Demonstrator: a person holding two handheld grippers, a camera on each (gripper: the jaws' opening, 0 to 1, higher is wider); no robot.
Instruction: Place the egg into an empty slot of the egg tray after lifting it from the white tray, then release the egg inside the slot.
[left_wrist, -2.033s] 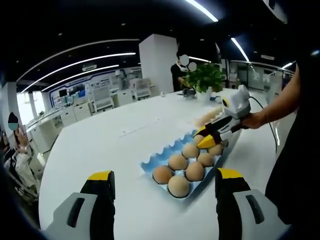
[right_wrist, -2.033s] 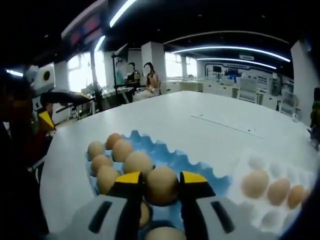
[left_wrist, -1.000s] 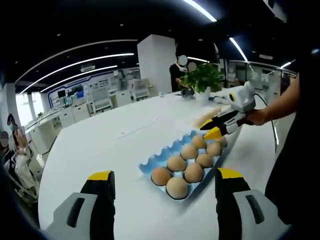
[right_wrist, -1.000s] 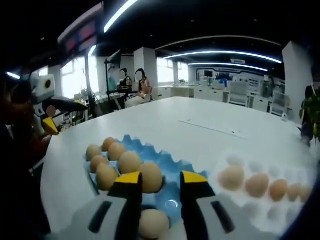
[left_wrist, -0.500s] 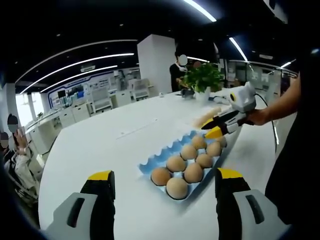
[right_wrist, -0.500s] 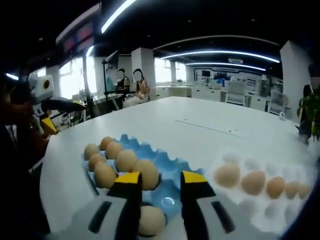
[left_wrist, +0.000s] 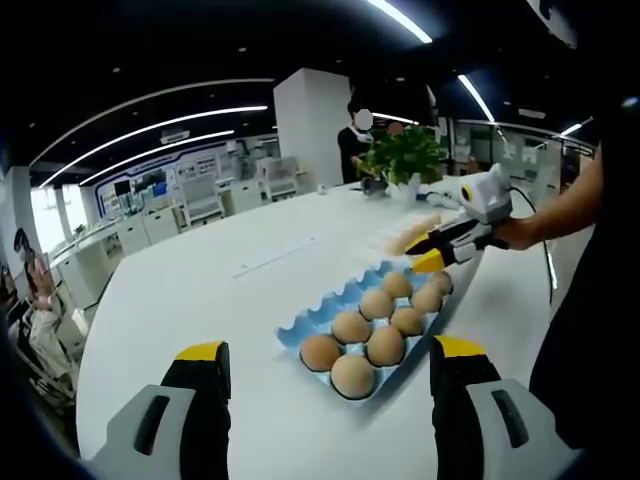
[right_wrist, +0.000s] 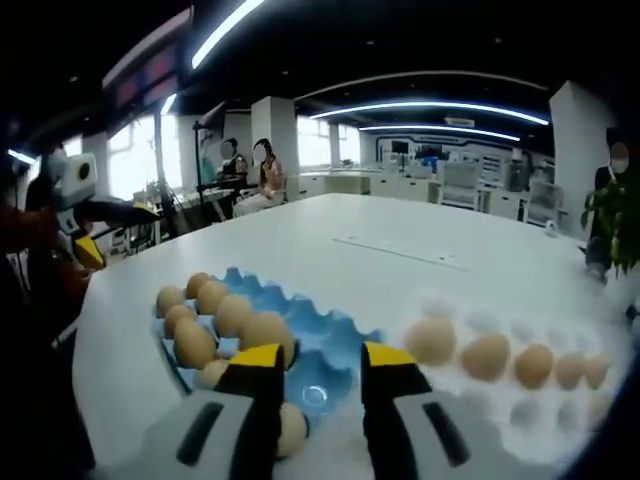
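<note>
The blue egg tray (left_wrist: 322, 314) lies on the white table with several brown eggs (left_wrist: 385, 345) in it. My left gripper (left_wrist: 330, 350) hangs open over the tray's near end, nothing between its jaws. The right gripper (left_wrist: 428, 252), held by a hand (left_wrist: 520, 233), hovers above the tray's far end. In the right gripper view, my right gripper (right_wrist: 325, 355) is open and empty over a bare blue slot of the egg tray (right_wrist: 312, 325). An egg (right_wrist: 292, 428) rests beside its left jaw. The white tray (right_wrist: 485, 412) with several eggs (right_wrist: 432, 340) lies to the right.
The large white table (left_wrist: 200, 290) has free room on the left. A potted plant (left_wrist: 405, 155) and a standing person (left_wrist: 355, 150) are at its far end. The left gripper (right_wrist: 85, 215) shows at the left edge of the right gripper view. Seated people (right_wrist: 265, 172) are in the background.
Two seconds ago the right gripper held an egg over the blue tray; it let the egg go in a slot and has drawn back toward the white tray. The left gripper stayed put.
</note>
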